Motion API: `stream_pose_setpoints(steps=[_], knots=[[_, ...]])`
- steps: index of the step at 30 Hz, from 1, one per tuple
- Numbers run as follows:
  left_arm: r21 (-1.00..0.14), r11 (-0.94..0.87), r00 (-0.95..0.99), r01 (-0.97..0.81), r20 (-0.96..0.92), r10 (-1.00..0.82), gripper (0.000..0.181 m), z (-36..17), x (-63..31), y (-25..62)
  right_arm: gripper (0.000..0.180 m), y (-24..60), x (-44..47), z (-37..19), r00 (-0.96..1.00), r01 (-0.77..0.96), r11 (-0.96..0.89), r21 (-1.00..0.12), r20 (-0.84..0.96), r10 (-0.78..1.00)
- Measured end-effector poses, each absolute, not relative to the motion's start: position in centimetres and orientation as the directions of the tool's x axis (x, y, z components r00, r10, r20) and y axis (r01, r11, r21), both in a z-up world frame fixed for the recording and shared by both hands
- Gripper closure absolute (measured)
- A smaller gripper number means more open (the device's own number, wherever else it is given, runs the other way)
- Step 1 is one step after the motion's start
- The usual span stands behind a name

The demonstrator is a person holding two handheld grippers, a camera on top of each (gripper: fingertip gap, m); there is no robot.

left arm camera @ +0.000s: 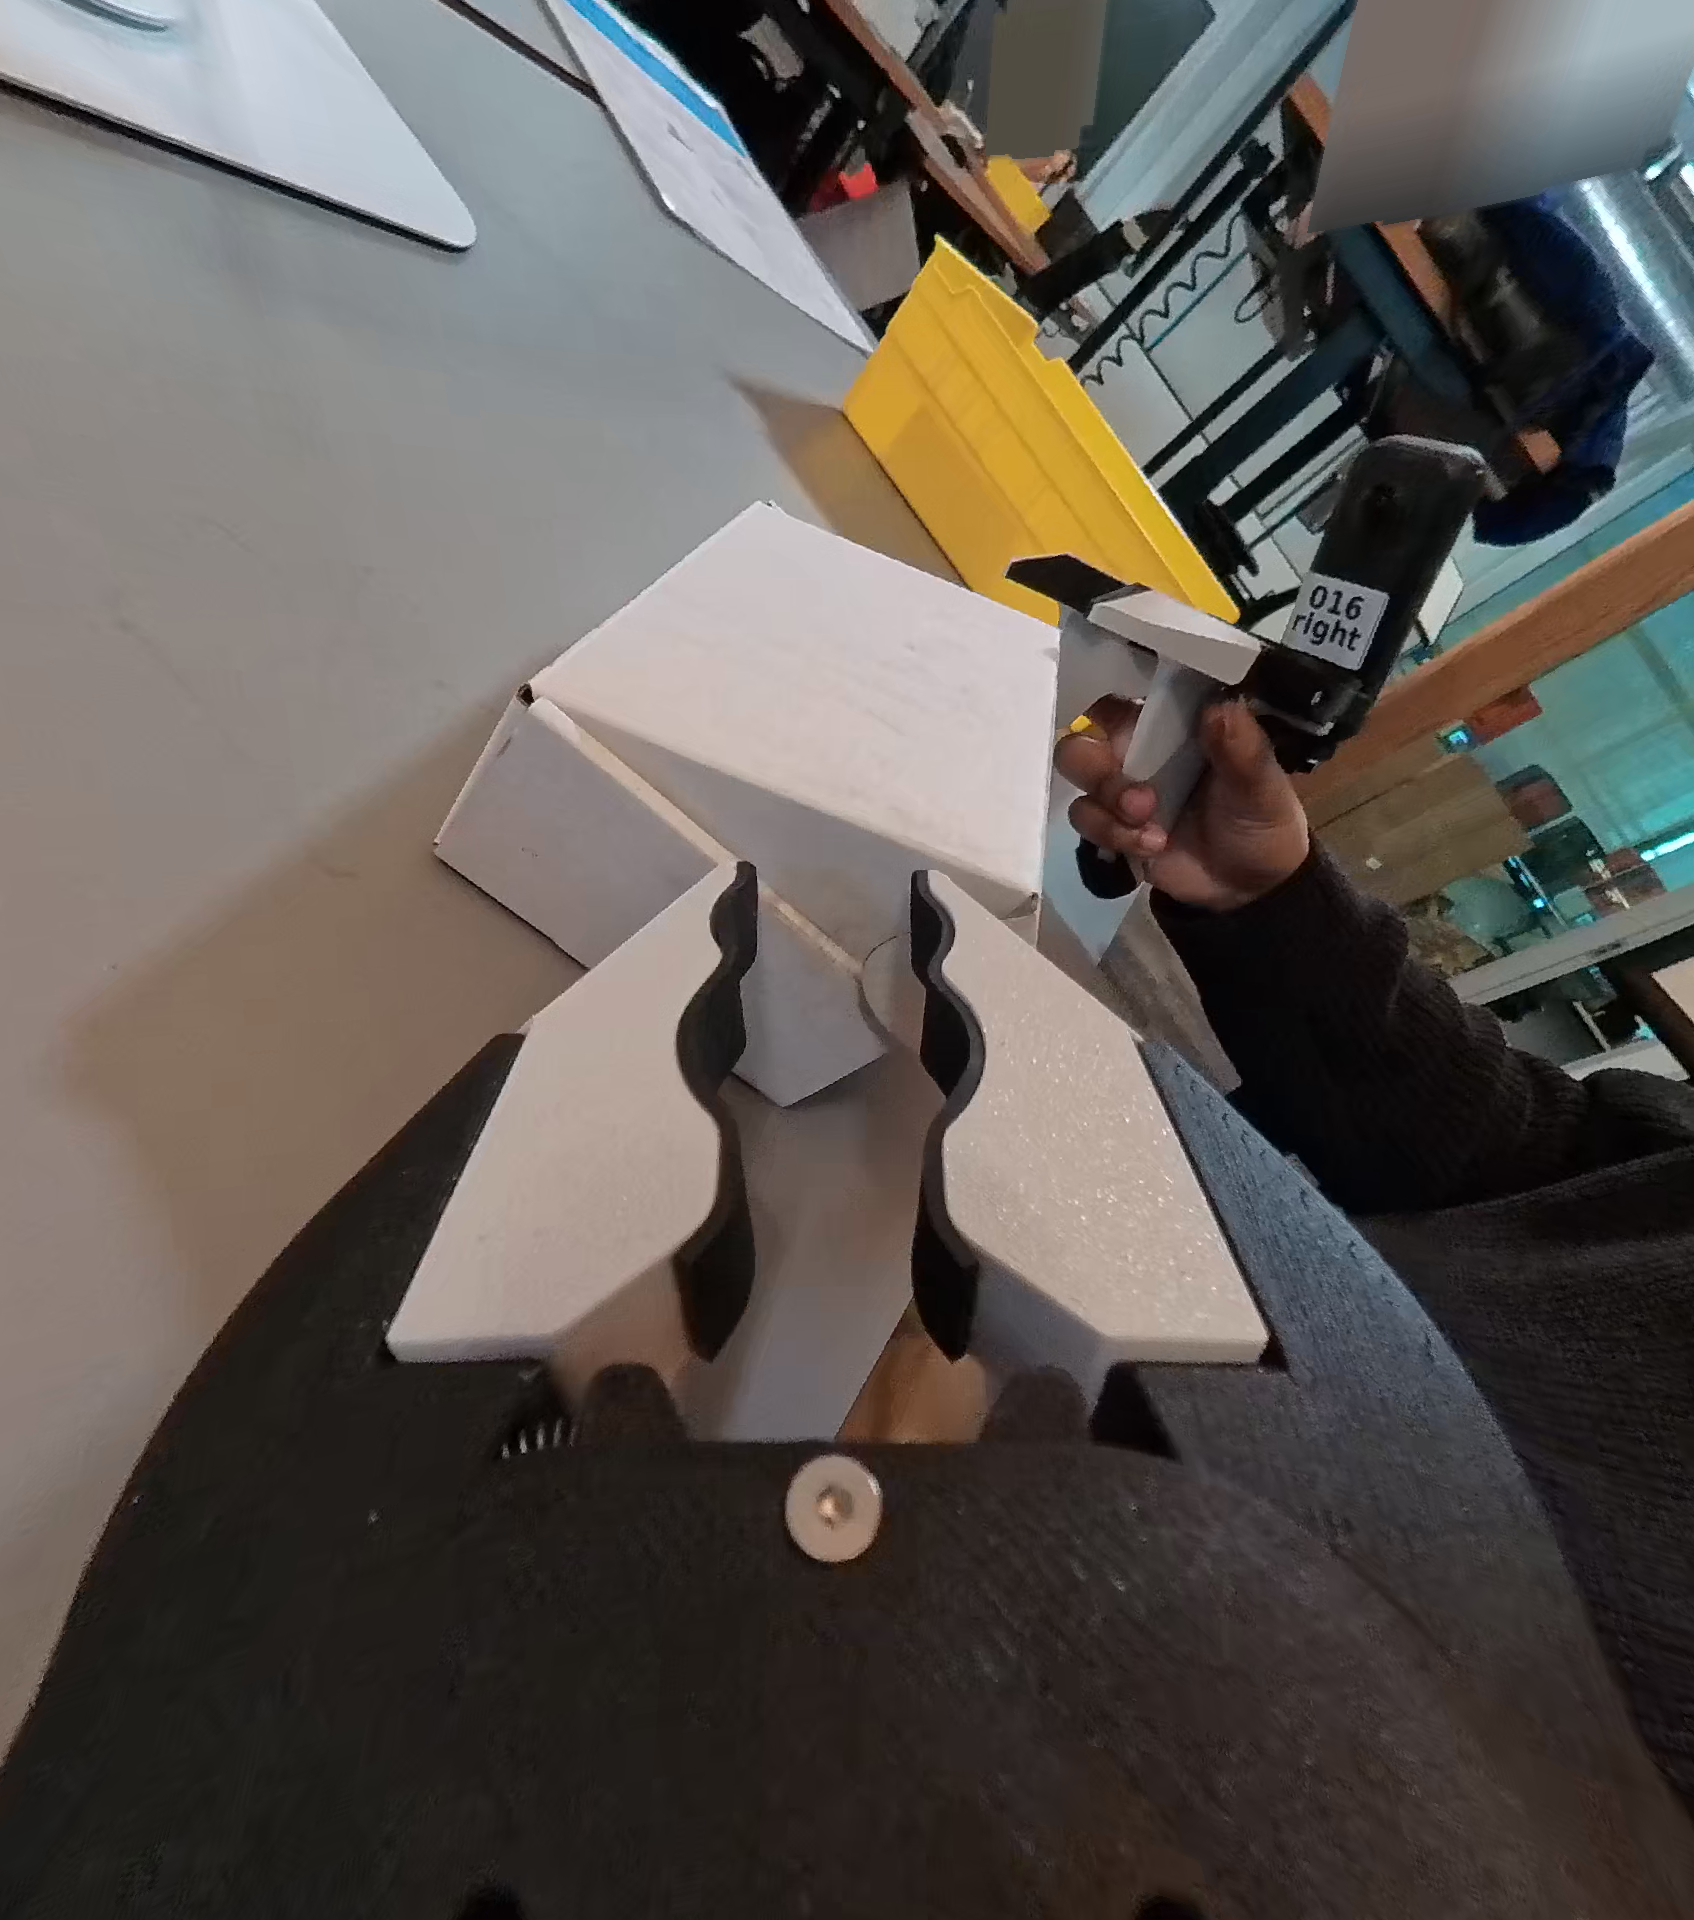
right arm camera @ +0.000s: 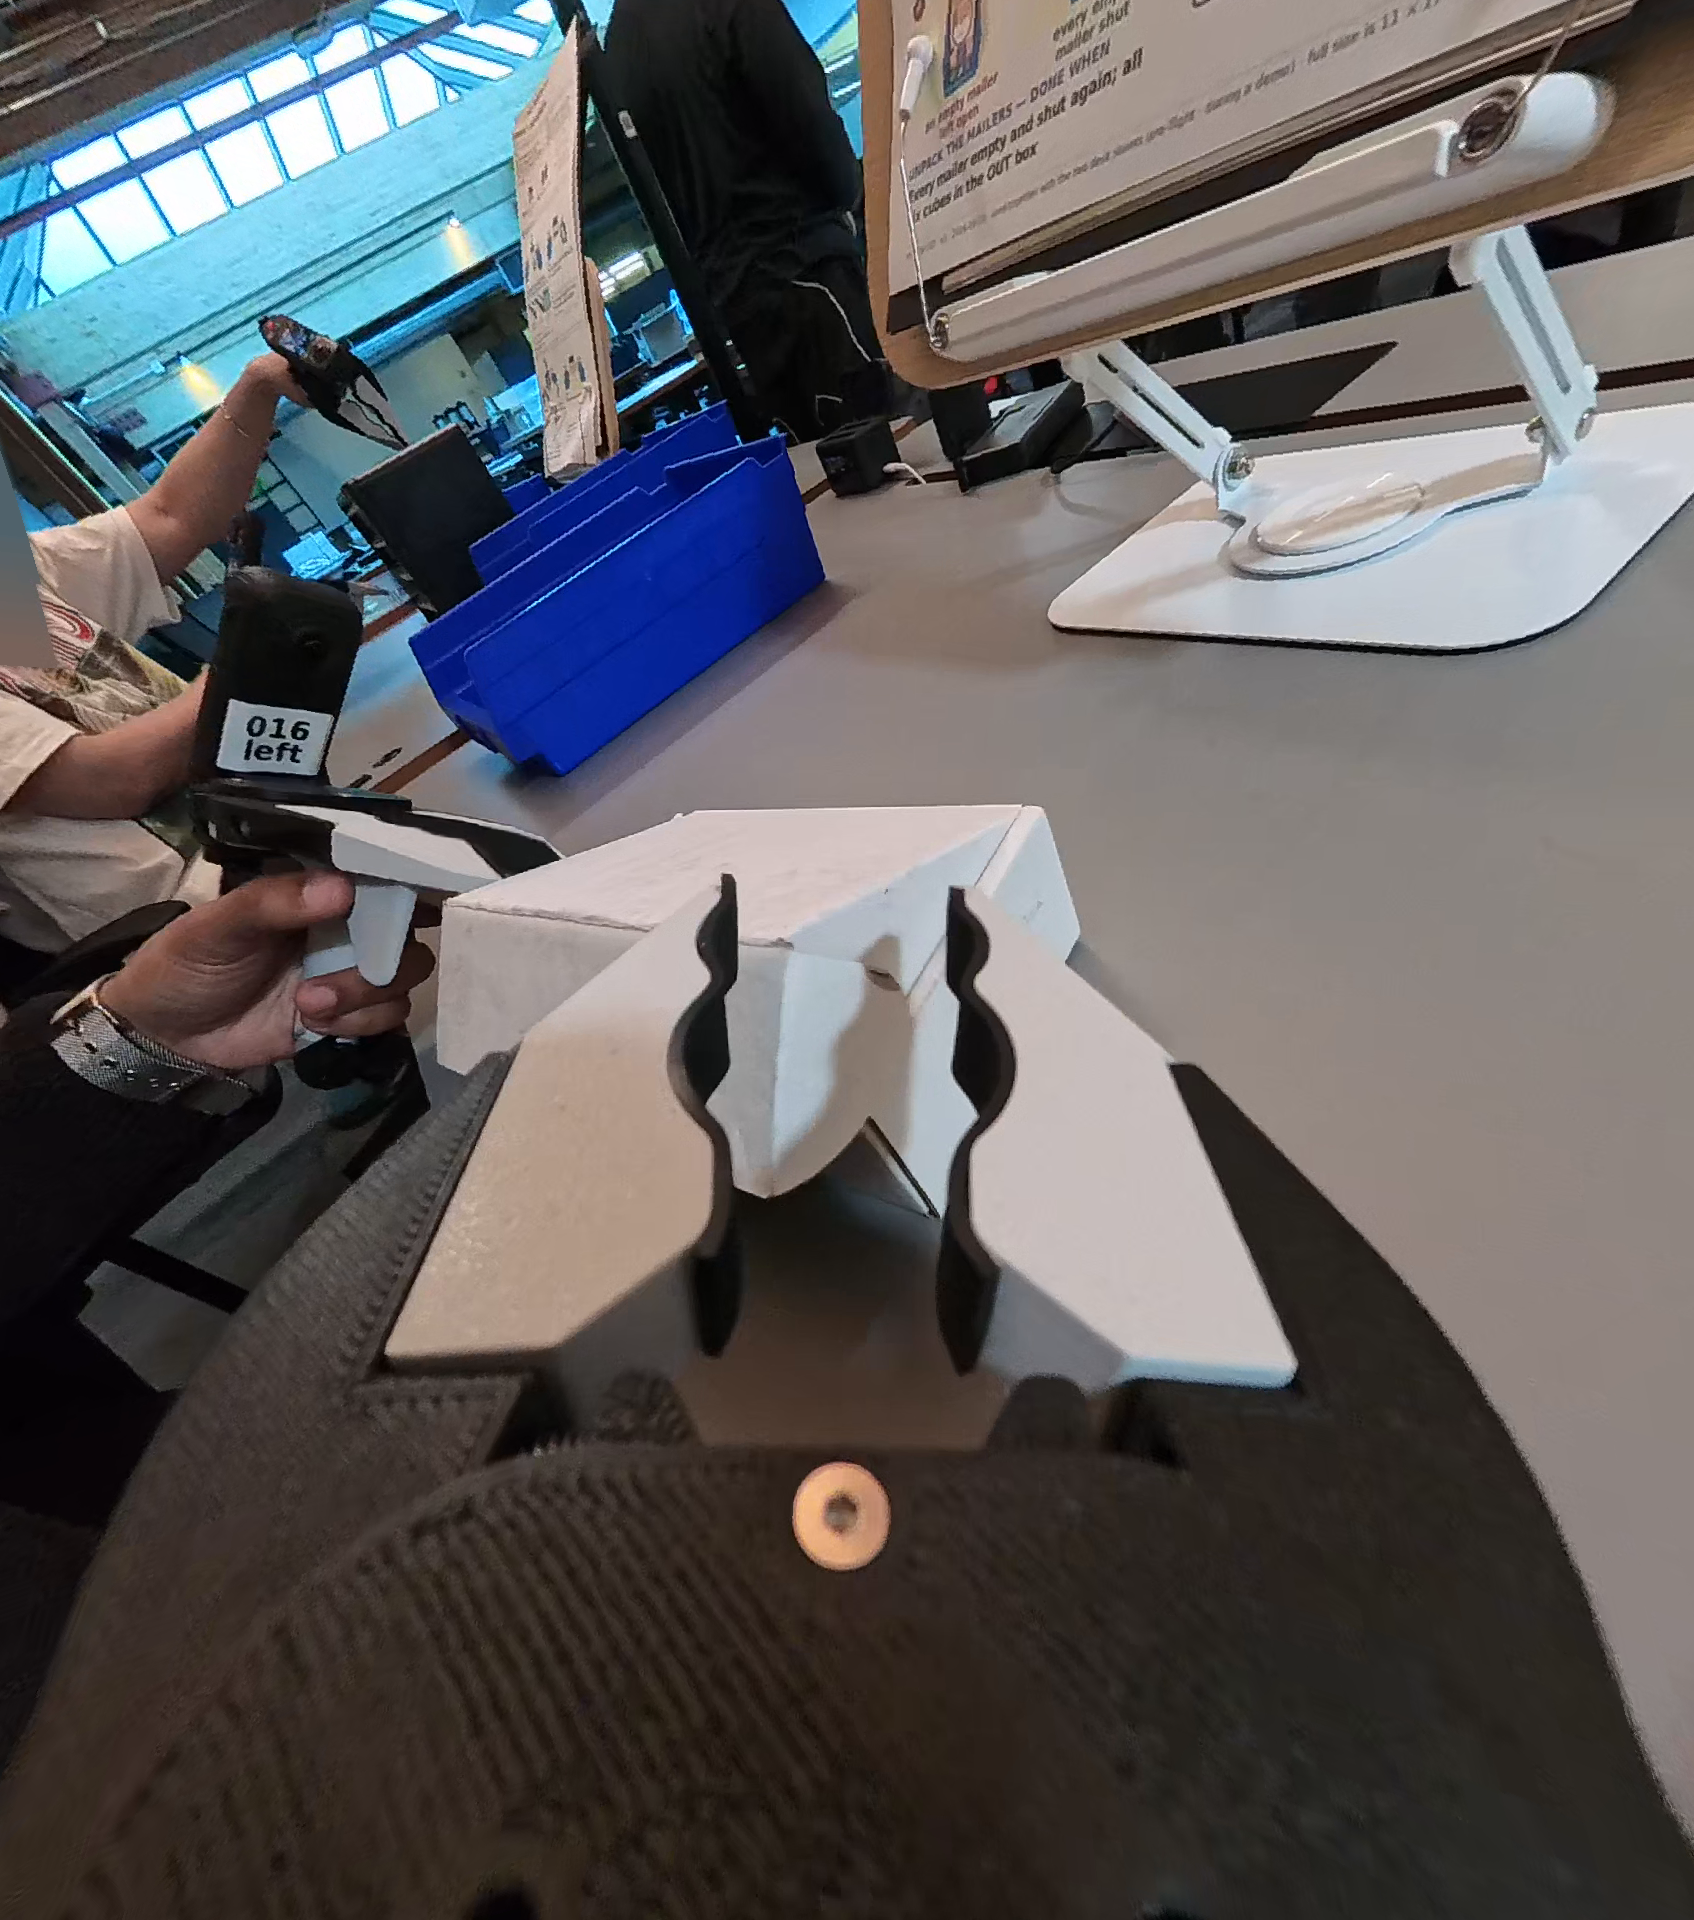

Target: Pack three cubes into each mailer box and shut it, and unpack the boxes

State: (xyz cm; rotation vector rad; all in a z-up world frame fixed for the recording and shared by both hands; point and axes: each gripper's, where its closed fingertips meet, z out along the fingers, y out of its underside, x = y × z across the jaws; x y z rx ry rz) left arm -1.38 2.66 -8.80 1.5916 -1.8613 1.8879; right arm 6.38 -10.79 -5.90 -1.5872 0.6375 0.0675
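Note:
A white mailer box [left arm camera: 801, 675] lies on the grey table [left arm camera: 199, 623], its lid tilted up off the base. My left gripper [left arm camera: 832, 883] is open, its fingers on either side of the box's near corner. My right gripper [right arm camera: 841, 894] is open too, straddling a folded flap at the opposite end of the box [right arm camera: 822, 842]. Each gripper also shows in the other's view: the right one [left arm camera: 1061, 592] at the box's far edge and the left one [right arm camera: 500, 847] at its left edge. No cubes are in sight; the box's inside is hidden.
A yellow bin [left arm camera: 1009, 468] stands behind the box on one side and a blue bin [right arm camera: 635, 603] on the other. A white stand [right arm camera: 1394, 540] holding an instruction board sits at the table's back. A seated person [right arm camera: 12, 748] is off the table's left edge. The grippers' ends are close to 15 cm from one another.

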Motion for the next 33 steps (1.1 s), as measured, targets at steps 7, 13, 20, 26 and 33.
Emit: stream_pose_setpoints(steps=[7, 13, 20, 26, 33], knots=[[-0.686, -0.297, -0.465, -0.665, 0.691, -0.554, 0.152, -8.1, -2.0, 3.7, 0.141, -10.7, 6.1, -6.4, 0.821, -0.503, 0.014, -0.864, -0.483, -0.305], [-0.659, -0.234, -0.455, -0.715, 0.693, -0.559, 0.153, -9.8, -2.4, 2.9, 0.140, -10.3, 5.6, -6.8, 0.803, -0.557, -0.005, -0.831, -0.537, -0.259], [-0.678, -0.154, -0.480, -0.719, 0.644, -0.596, 0.157, -10.6, -2.6, 2.1, 0.140, -9.8, 4.9, -7.5, 0.813, -0.556, -0.055, -0.829, -0.530, -0.242], [-0.695, -0.114, -0.518, -0.710, 0.625, -0.583, 0.162, -10.5, -3.0, 1.3, 0.136, -9.8, 5.0, -7.3, 0.802, -0.569, -0.035, -0.822, -0.545, -0.244], [-0.721, -0.054, -0.562, -0.691, 0.583, -0.586, 0.158, -10.5, -3.4, 0.3, 0.129, -9.7, 5.3, -7.1, 0.797, -0.569, -0.011, -0.822, -0.548, -0.254]])
